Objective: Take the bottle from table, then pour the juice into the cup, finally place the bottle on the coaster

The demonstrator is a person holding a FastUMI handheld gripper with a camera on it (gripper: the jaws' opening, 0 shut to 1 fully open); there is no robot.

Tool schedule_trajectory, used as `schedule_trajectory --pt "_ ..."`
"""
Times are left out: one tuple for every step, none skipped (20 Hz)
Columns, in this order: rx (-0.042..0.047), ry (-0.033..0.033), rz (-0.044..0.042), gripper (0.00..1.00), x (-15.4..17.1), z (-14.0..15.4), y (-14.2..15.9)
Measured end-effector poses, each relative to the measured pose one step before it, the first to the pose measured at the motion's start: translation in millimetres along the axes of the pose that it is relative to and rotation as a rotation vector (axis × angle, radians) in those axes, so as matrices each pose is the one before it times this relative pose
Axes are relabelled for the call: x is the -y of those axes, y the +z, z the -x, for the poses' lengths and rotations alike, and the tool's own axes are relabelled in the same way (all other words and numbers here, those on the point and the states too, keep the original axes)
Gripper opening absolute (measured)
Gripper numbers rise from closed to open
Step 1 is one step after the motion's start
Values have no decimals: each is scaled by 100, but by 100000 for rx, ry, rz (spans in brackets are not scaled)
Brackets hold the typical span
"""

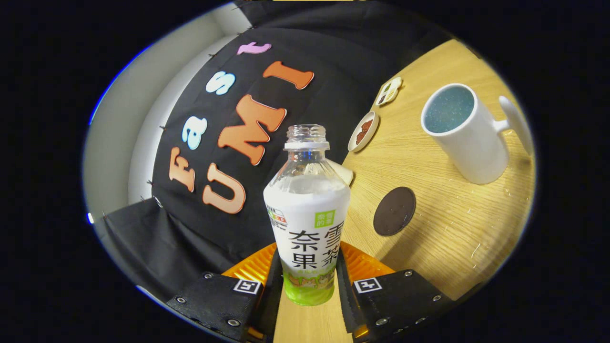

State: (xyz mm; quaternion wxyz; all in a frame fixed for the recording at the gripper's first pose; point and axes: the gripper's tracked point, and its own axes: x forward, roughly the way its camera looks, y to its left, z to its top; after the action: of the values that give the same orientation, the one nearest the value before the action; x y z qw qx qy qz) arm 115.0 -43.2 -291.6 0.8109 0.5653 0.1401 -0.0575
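Uncapped bottle (307, 224) (clamped); white cup (469, 136) beyond dark coaster (394, 211).

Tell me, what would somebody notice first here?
First the open bottle, uncapped, gripped between the gripper fingers, right up close. Beyond it on the wooden table lie a dark round coaster and, farther off, a white cup with a handle.

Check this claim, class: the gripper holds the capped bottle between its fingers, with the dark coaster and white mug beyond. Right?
Wrong on one point: the bottle is uncapped, its neck open, as the gripper view shows. The gripper does hold it, with the dark coaster and white mug beyond.
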Motion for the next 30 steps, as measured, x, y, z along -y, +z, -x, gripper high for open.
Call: schedule_trajectory --pt "224 45 -2378 56 89 -152 164" --pt "33 -59 -2086 56 -45 54 117" --pt "184 31 -2601 56 202 -42 132" --pt "163 343 -2894 56 -119 120 176" --pt "582 245 -3222 56 76 199 195" --pt "499 280 -3359 56 16 228 204" --pt "811 637 -3427 56 -43 7 274" --pt "811 1012 -3485 56 -172 60 273" --pt "850 985 -3219 56 -163 -6 282" --pt "937 721 -2757 56 -157 -66 220" --pt "556 410 -2253 56 -272 -234 201" --pt "685 266 -1902 56 -254 -201 140" --pt "702 117 -1967 56 -14 -109 239" --pt "641 -93 -1782 56 -67 141 272" --pt "662 -193 -1943 56 41 5 226" --pt "707 -234 -2263 56 -14 79 316" --pt "444 -10 -2285 56 99 -24 192" --pt "349 144 -2230 56 -68 336 43" --pt "246 229 -1986 56 -82 13 33" --pt "166 152 -1683 56 -75 110 128" --pt "376 75 -1168 56 -2 4 157" --pt "312 44 -1145 56 14 112 111" --pt "586 -191 -1393 56 -4 -15 217" --pt "455 -136 -1190 56 16 91 280" --pt "825 -569 -906 56 141 59 254" --pt "781 -527 -1269 56 40 55 345" --pt "627 143 -1624 56 -123 -237 307" --pt "465 395 -1431 56 -268 -94 138" --pt "543 177 -1175 56 -43 79 148" --pt "210 194 -648 56 -42 -82 90"
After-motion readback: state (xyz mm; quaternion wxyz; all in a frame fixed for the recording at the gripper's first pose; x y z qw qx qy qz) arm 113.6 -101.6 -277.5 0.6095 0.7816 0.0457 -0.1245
